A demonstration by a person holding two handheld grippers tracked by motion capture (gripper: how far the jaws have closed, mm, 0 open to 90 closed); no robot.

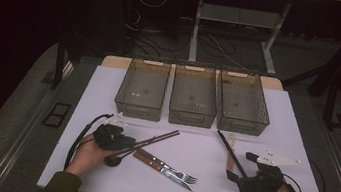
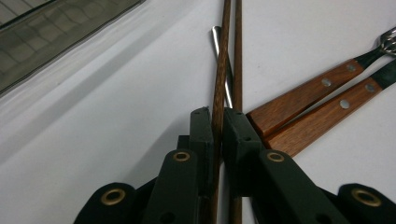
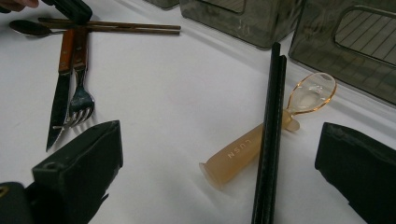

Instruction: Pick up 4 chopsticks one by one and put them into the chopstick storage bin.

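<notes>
My left gripper is shut on one brown wooden chopstick, low over the table's left front. Its twin lies alongside on the table, just outside the jaws. The pair points toward the bins. A metal spoon lies under them, its bowl near the person's left hand. My right gripper stands wide open at the right front. Between its jaws, untouched, lie a pair of black chopsticks across a clear amber spoon.
Three see-through grey bins stand in a row at the back of the white table. A wooden-handled fork and knife lie side by side at the front middle.
</notes>
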